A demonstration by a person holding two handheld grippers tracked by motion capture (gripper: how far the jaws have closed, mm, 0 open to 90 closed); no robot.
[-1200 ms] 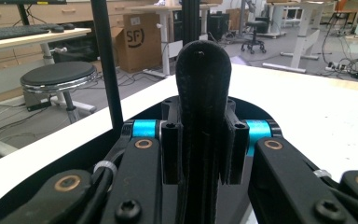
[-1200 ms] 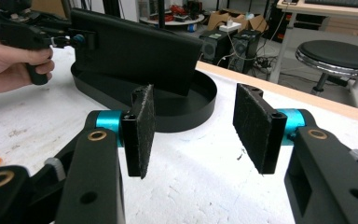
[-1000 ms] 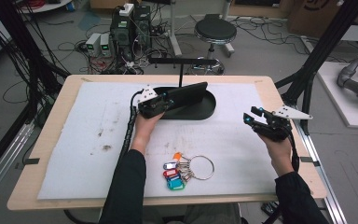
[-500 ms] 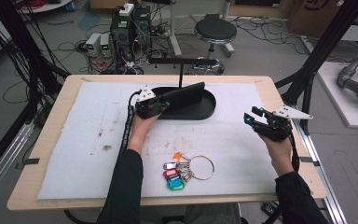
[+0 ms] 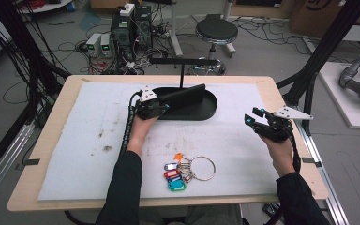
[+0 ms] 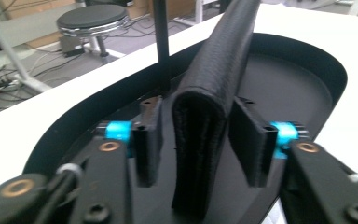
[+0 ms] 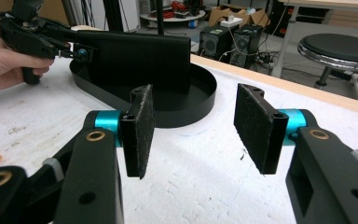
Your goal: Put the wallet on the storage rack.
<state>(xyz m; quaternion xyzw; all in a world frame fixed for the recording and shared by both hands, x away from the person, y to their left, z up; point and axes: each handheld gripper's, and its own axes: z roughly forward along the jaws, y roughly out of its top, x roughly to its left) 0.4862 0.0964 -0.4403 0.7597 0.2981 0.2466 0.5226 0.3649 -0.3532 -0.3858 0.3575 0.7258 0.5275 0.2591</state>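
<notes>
High view: black oval tray (image 5: 206, 112) near the far edge of the white foam mat (image 5: 65, 154), black leather wallet (image 5: 185, 95) standing on edge inside it. Left gripper (image 5: 165, 106) at the wallet's near end. Left gripper view: wallet (image 6: 205, 126) upright between the pads (image 6: 149, 135), narrow gaps on both sides, jaws just opened, grip released. Right gripper (image 5: 252, 119) well apart over the mat, jaws wide, nothing between. Ring of coloured key tags (image 5: 180, 172) on the mat near the front edge, outside the tray.
</notes>
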